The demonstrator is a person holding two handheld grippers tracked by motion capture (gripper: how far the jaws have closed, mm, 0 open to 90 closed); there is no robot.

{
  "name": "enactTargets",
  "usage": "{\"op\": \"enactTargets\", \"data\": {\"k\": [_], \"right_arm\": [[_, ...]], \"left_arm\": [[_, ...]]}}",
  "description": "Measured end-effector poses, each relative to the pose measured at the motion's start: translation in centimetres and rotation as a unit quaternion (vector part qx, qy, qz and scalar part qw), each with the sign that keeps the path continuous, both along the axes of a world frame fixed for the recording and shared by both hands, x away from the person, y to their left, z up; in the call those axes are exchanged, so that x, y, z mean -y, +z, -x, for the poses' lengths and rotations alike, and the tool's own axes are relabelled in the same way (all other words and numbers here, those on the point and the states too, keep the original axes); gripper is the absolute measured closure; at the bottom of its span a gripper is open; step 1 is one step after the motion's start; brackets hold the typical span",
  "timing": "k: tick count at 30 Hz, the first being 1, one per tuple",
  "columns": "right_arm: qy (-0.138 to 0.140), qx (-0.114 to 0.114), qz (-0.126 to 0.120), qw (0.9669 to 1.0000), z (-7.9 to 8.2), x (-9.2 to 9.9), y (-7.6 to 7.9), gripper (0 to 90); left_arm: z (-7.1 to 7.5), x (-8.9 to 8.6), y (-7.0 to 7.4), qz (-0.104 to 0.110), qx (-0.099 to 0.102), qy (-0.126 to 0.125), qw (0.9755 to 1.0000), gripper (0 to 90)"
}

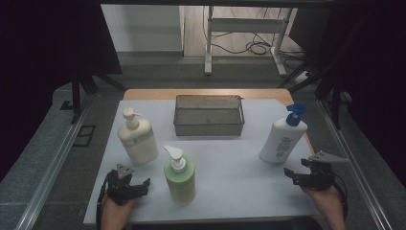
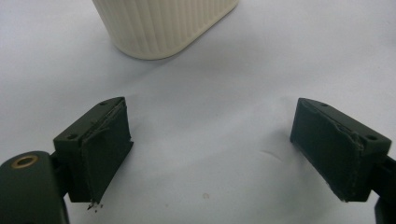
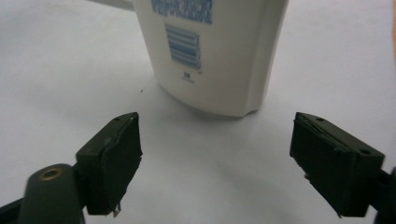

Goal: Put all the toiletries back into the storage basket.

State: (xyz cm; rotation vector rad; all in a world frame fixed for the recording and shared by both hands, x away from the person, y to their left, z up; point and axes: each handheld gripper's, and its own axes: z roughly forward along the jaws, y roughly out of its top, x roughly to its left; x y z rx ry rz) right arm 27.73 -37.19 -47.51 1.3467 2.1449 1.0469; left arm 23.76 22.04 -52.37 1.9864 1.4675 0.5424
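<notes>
Facing the white lotion bottle (image 3: 215, 51) with the blue pump, the right claw (image 3: 215, 158) stands spread with nothing between its jaws; the bottle rises just ahead of them on the pale counter (image 3: 70, 70), not touched. Seen from above, that right claw (image 1: 311, 175) sits near the counter's right edge, the hand (image 1: 330, 201) behind it low and level, jaws pointing toward the bottle's (image 1: 282, 139) base. Smooth plastic like this will likely be slippery and top-heavy if full, so the flat sides of the lower body look the best place to grip, not the pump. The left claw (image 2: 215, 154) is likewise spread and empty, with the ribbed cream pump bottle (image 2: 163, 23) a little ahead. A green pump bottle (image 1: 180, 175) stands to its right, and a wire basket (image 1: 208, 115) sits farther off.
</notes>
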Motion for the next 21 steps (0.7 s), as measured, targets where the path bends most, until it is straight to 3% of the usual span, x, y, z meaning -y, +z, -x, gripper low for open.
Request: {"op": "enactTargets", "data": {"k": [3, 13, 14, 21], "right_arm": [[-0.001, 0.002, -0.011, 0.9999, -0.1, 0.2, 0.4, 24.2], [-0.005, 0.013, -0.013, 0.9998, -0.6, 0.6, 1.3, 39.8], [-0.002, 0.017, -0.013, 0.9998, -0.7, 0.7, 1.5, 47.6], [0.001, 0.013, -0.017, 0.9998, -1.4, 1.2, 2.1, 66.2]], "left_arm": [[0.0, 0.0, 0.0, 0.0, 0.0, 0.0, 1.0, 11.9], [0.0, 0.0, 0.0, 0.0, 0.0, 0.0, 1.0, 11.9], [0.0, 0.0, 0.0, 0.0, 0.0, 0.0, 1.0, 11.9], [0.0, 0.0, 0.0, 0.0, 0.0, 0.0, 1.0, 11.9]]}}
